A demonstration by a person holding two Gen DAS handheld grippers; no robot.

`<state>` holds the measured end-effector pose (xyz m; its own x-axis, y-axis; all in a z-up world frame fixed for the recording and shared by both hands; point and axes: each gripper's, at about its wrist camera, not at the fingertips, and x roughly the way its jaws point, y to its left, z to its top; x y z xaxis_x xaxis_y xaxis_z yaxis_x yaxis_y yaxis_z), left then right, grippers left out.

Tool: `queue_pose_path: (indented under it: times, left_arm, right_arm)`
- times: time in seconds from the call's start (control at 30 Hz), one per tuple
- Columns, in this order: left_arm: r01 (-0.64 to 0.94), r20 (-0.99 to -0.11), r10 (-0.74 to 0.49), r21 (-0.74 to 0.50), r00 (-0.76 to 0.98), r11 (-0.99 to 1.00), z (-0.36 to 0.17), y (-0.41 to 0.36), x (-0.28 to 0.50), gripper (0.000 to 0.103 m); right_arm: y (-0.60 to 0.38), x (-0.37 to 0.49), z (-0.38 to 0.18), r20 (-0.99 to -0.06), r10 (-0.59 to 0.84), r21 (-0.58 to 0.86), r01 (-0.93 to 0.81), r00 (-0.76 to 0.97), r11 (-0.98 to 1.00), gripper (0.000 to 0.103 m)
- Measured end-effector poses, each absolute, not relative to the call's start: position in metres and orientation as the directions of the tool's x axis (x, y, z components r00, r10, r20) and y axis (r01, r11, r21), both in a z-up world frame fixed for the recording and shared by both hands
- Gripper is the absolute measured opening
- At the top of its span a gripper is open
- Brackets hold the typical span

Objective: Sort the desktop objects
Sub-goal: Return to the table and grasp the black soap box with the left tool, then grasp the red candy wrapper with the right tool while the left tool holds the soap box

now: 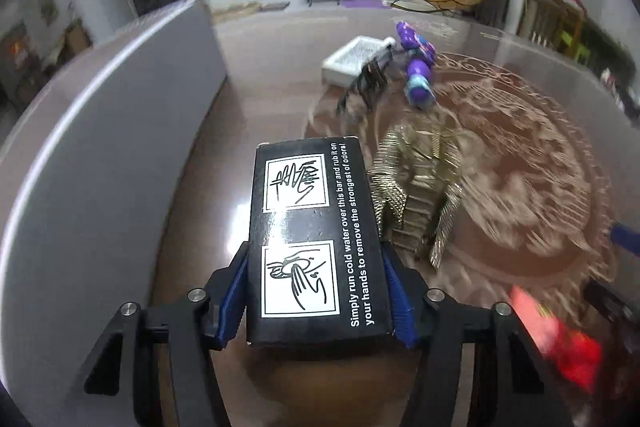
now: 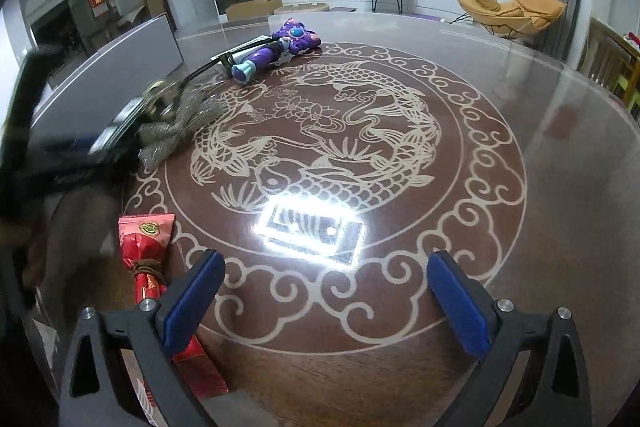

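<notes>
While the left claw (image 1: 318, 291) clamps its blue pads (image 1: 394, 291) on both long sides of the black box (image 1: 312, 235), the box sits squarely between the jaws, its far end reaching out ahead over the brown table (image 1: 200, 187). Just ahead and to the right of it lies a gold metallic bundle (image 1: 416, 187); farther ahead, a purple toy (image 1: 416, 67) and a white tray (image 1: 352, 61). Over on the other side, the right claw (image 2: 334, 291) stands wide and empty, a red packet (image 2: 146, 247) just beside its left finger.
</notes>
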<state>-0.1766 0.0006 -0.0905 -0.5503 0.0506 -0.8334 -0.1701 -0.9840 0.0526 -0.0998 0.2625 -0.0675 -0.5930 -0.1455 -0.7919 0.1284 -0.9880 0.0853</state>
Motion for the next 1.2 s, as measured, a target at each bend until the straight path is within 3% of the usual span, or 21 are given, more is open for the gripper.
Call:
queue_pose_path:
  times: [0.1, 0.17, 0.23, 0.4, 0.53, 0.6, 0.77, 1.2]
  left_arm:
    - [-0.189, -0.851, 0.095, 0.005, -0.517, -0.982, -0.091, -0.006, -0.138, 0.061]
    - [-0.203, -0.848, 0.097, 0.013, -0.521, -0.979, -0.095, -0.009, -0.118, 0.068]
    - [-0.190, -0.829, 0.049, 0.070, -0.557, -0.979, -0.101, -0.012, -0.106, 0.103]
    - [-0.126, -0.823, 0.073, -0.002, -0.564, -0.992, -0.107, -0.027, -0.113, 0.103]
    - [-0.124, -0.816, 0.071, 0.001, -0.574, -0.992, -0.108, -0.026, -0.114, 0.103]
    - [-0.122, -0.814, 0.069, 0.002, -0.577, -0.993, -0.109, -0.025, -0.117, 0.103]
    - [-0.121, -0.813, 0.069, 0.002, -0.578, -0.993, -0.111, -0.023, -0.122, 0.103]
    - [-0.120, -0.813, 0.068, 0.002, -0.578, -0.993, -0.110, -0.024, -0.120, 0.103]
  right_arm:
    - [0.263, -0.099, -0.067, -0.791, -0.145, 0.088, 0.124, -0.594, -0.988, 0.101]
    - [0.263, -0.099, -0.067, -0.791, -0.145, 0.088, 0.124, -0.594, -0.988, 0.101]
    - [0.264, -0.098, -0.067, -0.790, -0.149, 0.093, 0.124, -0.595, -0.988, 0.101]
    - [0.270, -0.096, -0.065, -0.770, -0.198, 0.152, 0.127, -0.606, -0.980, 0.101]
    - [0.272, -0.082, -0.055, -0.665, -0.434, 0.308, 0.307, -0.607, -0.901, 0.101]
    - [0.253, -0.076, -0.057, -0.702, -0.459, 0.238, 0.429, -0.545, -0.871, 0.101]
    - [0.193, -0.070, -0.074, -0.810, -0.362, -0.005, 0.623, -0.462, -0.783, 0.102]
    - [0.169, -0.092, -0.078, -0.817, -0.368, -0.013, 0.651, -0.445, -0.759, 0.103]
